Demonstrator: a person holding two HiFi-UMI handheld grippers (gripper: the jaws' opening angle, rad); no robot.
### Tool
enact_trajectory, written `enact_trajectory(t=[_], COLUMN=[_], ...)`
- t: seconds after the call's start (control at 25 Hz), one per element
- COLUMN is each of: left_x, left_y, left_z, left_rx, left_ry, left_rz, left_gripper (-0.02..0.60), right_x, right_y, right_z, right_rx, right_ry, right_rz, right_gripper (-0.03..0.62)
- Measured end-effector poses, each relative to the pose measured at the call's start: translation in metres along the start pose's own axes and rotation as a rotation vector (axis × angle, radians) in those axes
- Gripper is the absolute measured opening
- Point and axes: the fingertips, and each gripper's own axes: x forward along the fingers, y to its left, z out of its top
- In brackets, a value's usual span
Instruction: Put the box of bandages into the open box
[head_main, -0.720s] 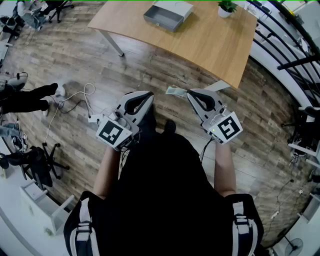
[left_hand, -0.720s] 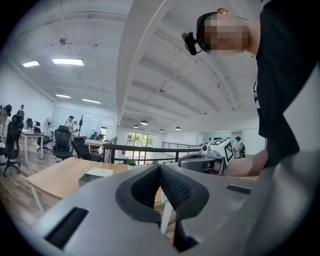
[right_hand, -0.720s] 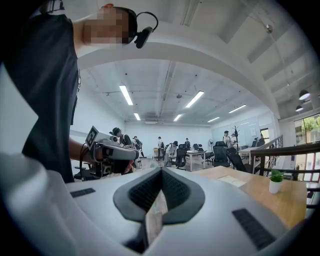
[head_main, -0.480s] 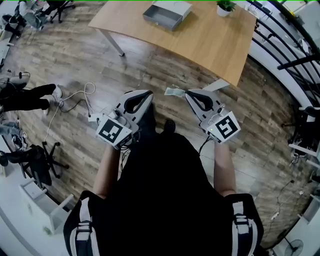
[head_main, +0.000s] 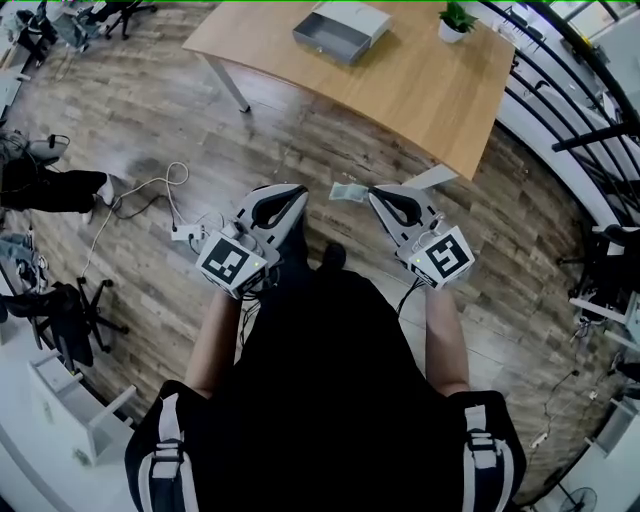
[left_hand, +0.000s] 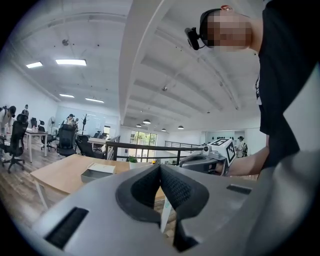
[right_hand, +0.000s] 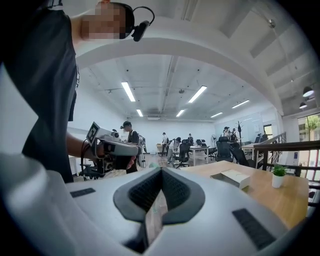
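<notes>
The table has a smooth, pale wood top; the floor is rougher, grey-brown wood plank. The left gripper and right gripper have matt grey plastic shells with black ribbed pads.

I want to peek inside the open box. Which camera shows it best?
The head view: it looks down into the open box on the table, showing its grey inside. The left gripper view and right gripper view see it side-on, so only its outside shows.

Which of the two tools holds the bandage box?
The right tool: the thin bandage box is pinched between its jaws. The left tool is shut on nothing.
</notes>
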Motion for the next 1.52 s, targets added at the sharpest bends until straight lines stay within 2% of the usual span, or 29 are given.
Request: enact_trajectory(t=[0.24, 0.6, 0.76, 1.0, 1.24, 1.52], left_x=[-0.001, 0.011, 0.016, 0.021, 0.029, 0.037], left_y=[0.011, 0.052, 0.073, 0.112, 0.146, 0.195], left_z=[0.0, 0.002, 0.007, 0.005, 0.015, 0.012], left_rx=[-0.011, -0.016, -0.022, -0.018, -0.035, -0.038], left_ry=[-0.001, 0.014, 0.008, 0.041, 0.009, 0.025], left_rz=[0.006, -0.006, -0.015, -0.045, -0.069, -0.111], left_gripper=[0.023, 0.023, 0.023, 0.023, 0.023, 0.023], right_x=[0.012, 0.046, 0.063, 0.094, 0.12, 0.155], right_y=[-0.002, -0.025, -0.037, -0.053, -0.069, -0.09], right_z=[0.001, 0.009, 0.012, 0.018, 0.022, 0.027], right_rx=[0.002, 0.009, 0.016, 0.014, 0.019, 0.013], right_ry=[0.01, 0.019, 0.025, 0.034, 0.057, 0.068], right_rz=[0.016, 0.006, -0.011, -0.034, -0.067, -0.118], right_gripper=[0.023, 0.023, 0.023, 0.023, 0.023, 0.023])
